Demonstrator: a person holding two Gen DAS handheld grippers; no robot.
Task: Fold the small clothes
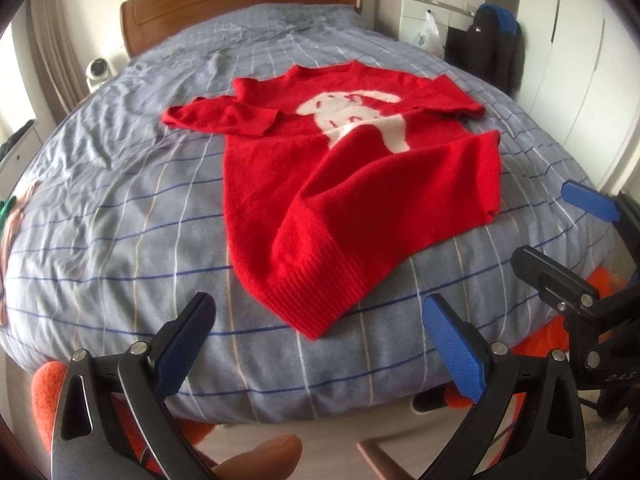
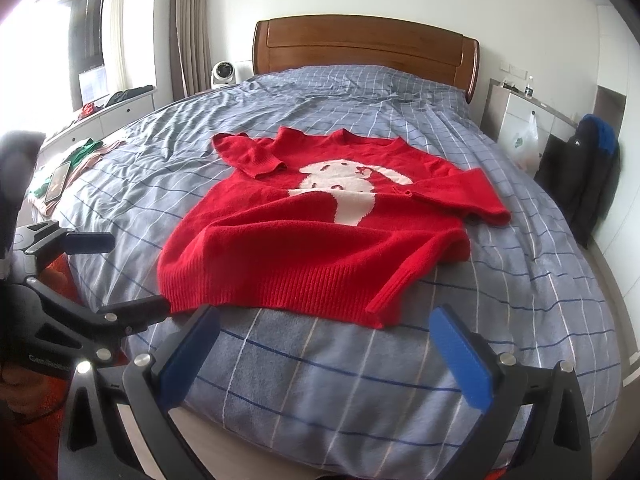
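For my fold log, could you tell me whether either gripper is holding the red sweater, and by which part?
Nothing is held: the left gripper and right gripper are both open, short of the red sweater.

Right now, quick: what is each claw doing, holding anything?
Left claw: open, holding nothing, short of the red sweater.
Right claw: open, holding nothing, short of the sweater's hem.
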